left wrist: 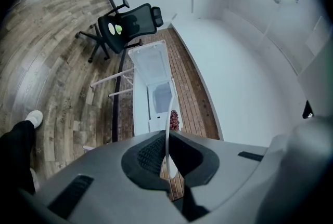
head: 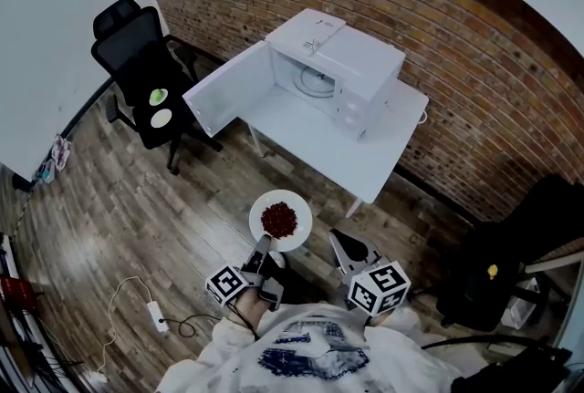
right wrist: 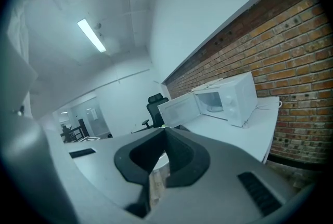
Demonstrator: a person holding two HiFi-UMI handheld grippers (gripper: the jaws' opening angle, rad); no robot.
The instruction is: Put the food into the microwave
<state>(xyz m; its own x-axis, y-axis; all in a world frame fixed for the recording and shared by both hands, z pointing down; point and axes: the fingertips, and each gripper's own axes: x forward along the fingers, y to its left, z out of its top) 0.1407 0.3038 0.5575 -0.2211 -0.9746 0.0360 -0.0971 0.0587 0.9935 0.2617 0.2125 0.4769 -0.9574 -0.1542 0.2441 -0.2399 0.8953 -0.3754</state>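
Food [head: 279, 219] on plate [head: 299, 235], rim clamped in left tongs [head: 264, 243], right tongs [head: 339, 238] together, beside

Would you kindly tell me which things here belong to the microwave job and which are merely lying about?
Job: red food, plate, left tongs gripping its rim, open microwave.
Lying about: office chair, two small dishes on it, power strip on the floor.
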